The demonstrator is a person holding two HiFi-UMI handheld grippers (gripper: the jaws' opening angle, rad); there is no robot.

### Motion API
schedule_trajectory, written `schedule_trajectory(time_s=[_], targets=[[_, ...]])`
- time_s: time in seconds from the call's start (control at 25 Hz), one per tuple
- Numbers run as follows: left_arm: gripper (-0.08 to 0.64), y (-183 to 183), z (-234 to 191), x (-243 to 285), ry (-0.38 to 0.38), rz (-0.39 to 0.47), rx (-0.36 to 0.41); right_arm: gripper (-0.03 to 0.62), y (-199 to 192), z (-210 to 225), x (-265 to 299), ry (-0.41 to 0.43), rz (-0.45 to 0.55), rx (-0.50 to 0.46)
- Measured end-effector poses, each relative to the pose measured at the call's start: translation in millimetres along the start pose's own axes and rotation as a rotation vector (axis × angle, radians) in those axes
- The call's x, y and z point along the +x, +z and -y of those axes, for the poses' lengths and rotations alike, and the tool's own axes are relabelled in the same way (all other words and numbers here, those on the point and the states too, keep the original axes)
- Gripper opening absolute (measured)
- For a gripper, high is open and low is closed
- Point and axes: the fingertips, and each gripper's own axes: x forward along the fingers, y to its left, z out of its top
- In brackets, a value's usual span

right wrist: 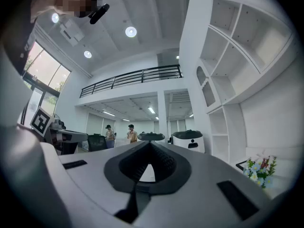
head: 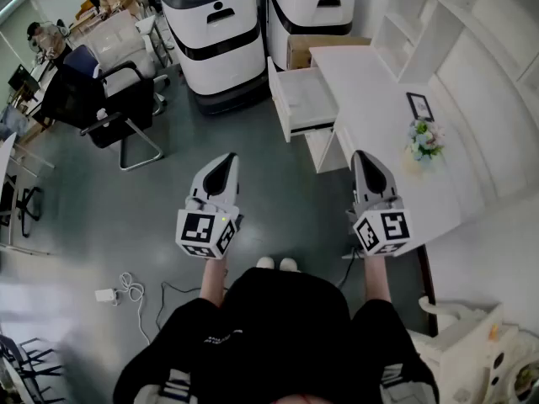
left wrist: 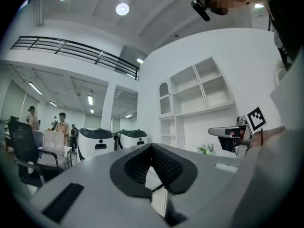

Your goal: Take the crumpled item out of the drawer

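The white desk (head: 379,116) stands ahead on the right, and its top drawer (head: 303,101) is pulled out toward the left. The drawer's inside looks pale, and I can make out no crumpled item in it. My left gripper (head: 226,160) is held over the grey floor, well short of the drawer, with its jaws closed tip to tip and nothing between them (left wrist: 152,147). My right gripper (head: 361,156) hovers by the desk's front edge, also shut and empty (right wrist: 151,144). Both point level into the room.
Two white robot bases (head: 215,32) (head: 313,7) stand behind the drawer, with a cardboard box (head: 324,49) beside them. A flower pot (head: 425,140) and a picture frame (head: 419,105) sit on the desk. A black chair (head: 114,108) is at the left, and a cable (head: 126,291) lies on the floor.
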Motion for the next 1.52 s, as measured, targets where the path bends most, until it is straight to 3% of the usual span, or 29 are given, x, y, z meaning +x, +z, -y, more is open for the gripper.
schedule_trajectory(time_s=[0.48, 0.92, 1.52], targets=[[-0.002, -6, 16, 6, 0.000, -0.017, -0.010, -0.008, -7, 17, -5, 0.017, 0.004, 0.059], [-0.002, -16, 6, 20, 0.023, -0.048, -0.007, -0.008, -13, 26, 18, 0.033, -0.001, 0.076], [-0.002, -31, -45, 112, 0.006, -0.052, -0.018, -0.008, -38, 59, 112, 0.026, -0.024, 0.077]])
